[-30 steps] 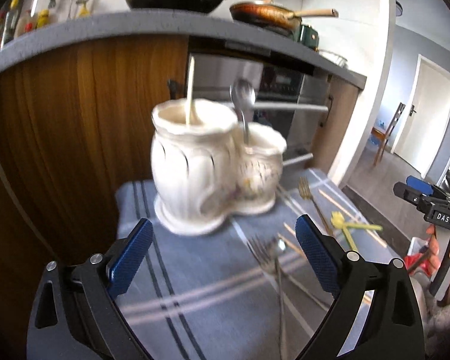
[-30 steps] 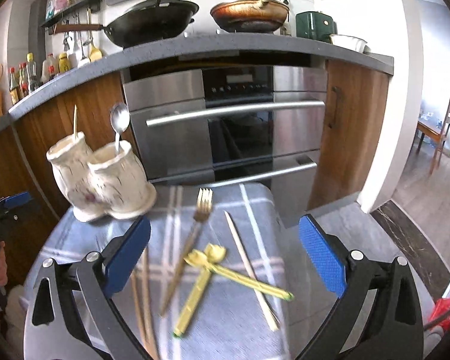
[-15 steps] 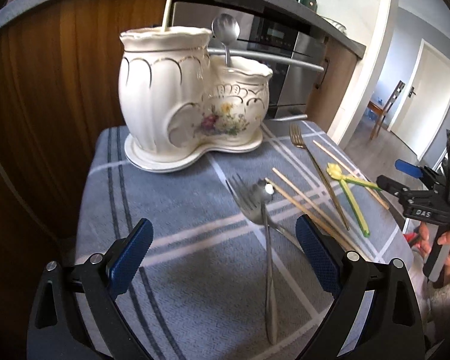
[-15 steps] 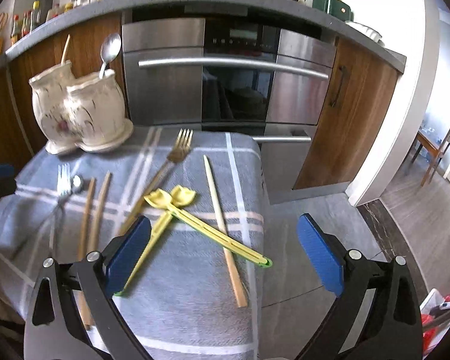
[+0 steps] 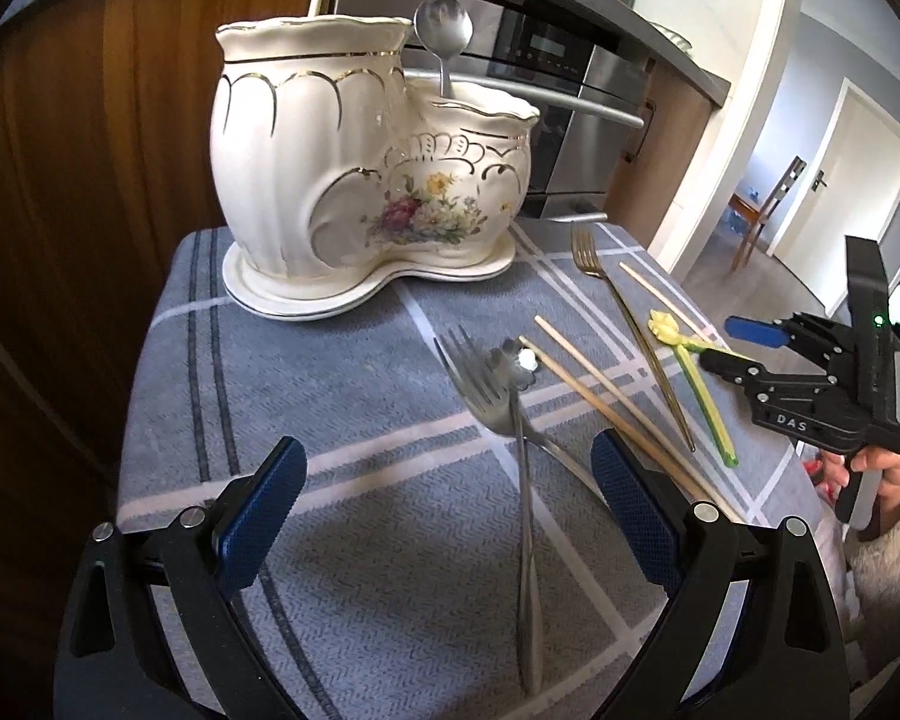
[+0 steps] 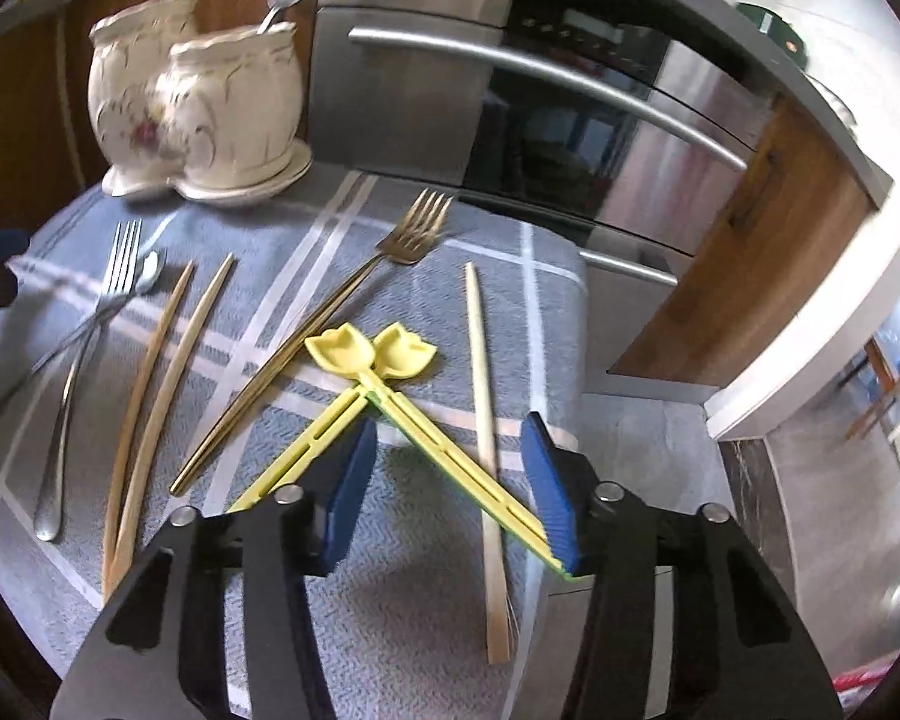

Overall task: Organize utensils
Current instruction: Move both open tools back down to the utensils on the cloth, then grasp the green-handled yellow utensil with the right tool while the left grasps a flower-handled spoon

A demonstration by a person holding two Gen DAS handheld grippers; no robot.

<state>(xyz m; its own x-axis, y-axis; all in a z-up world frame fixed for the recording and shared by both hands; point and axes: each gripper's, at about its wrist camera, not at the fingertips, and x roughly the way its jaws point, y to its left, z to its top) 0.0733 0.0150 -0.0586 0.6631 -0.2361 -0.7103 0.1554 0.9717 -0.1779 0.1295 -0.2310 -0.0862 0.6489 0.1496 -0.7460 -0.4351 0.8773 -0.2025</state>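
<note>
A cream two-cup ceramic holder (image 5: 354, 180) (image 6: 198, 102) stands at the back of the grey cloth, with a spoon (image 5: 444, 36) and a stick in it. A silver fork (image 5: 480, 384) and spoon (image 5: 525, 480) lie crossed in front of my open left gripper (image 5: 444, 510). Two wooden chopsticks (image 6: 168, 378), a gold fork (image 6: 330, 324), two yellow spoons (image 6: 390, 384) and a lone chopstick (image 6: 480, 396) lie on the cloth. My right gripper (image 6: 450, 480) is partly closed, low over the yellow spoons' handles, its fingers either side of one handle.
The cloth (image 5: 354, 468) covers a small table in front of a steel oven (image 6: 570, 120) and wooden cabinets (image 5: 90, 150). The table edge drops off to the floor at the right (image 6: 660, 450).
My left gripper has lowered toward the silver fork and spoon. My right gripper has moved down and forward over the yellow spoons and its jaws have narrowed.
</note>
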